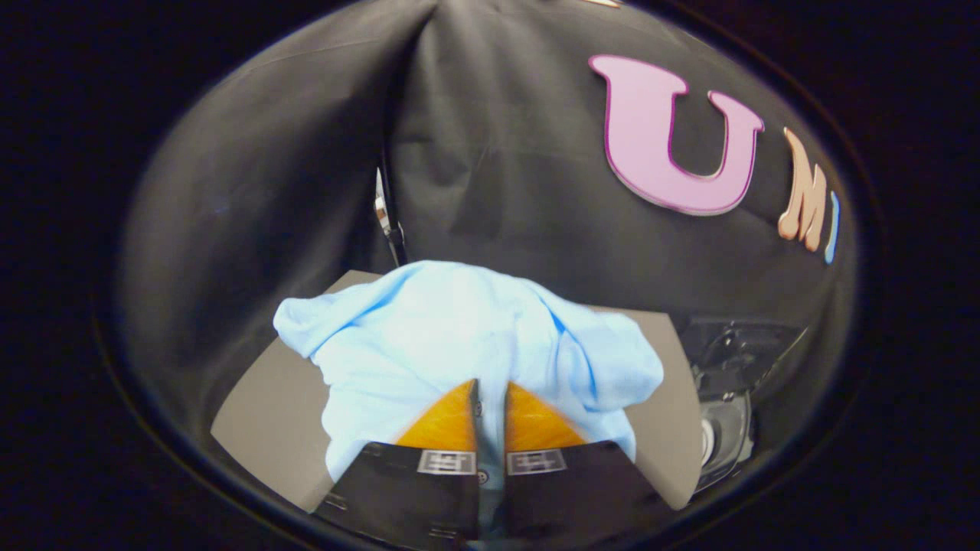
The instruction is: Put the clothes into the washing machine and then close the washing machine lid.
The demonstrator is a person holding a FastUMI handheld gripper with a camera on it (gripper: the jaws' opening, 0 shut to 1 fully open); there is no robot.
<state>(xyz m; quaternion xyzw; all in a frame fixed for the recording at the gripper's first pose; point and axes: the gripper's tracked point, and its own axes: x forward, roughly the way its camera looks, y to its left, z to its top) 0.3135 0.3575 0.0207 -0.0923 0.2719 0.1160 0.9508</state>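
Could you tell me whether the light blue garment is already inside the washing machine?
No, the garment is pinched in the tongs above the grey tabletop.

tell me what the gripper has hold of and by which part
The gripper is shut on the light blue shirt, pinching a fold of its cloth near the buttoned edge; the rest hangs around the fingers.

I see the crumpled pale-blue cotton shirt [459,337] bunched in a loose heap, a fold of it pinched between my gripper [490,402] and its orange fingers. The dark, glossy washing machine [727,383] sits beside the shirt, partly visible.
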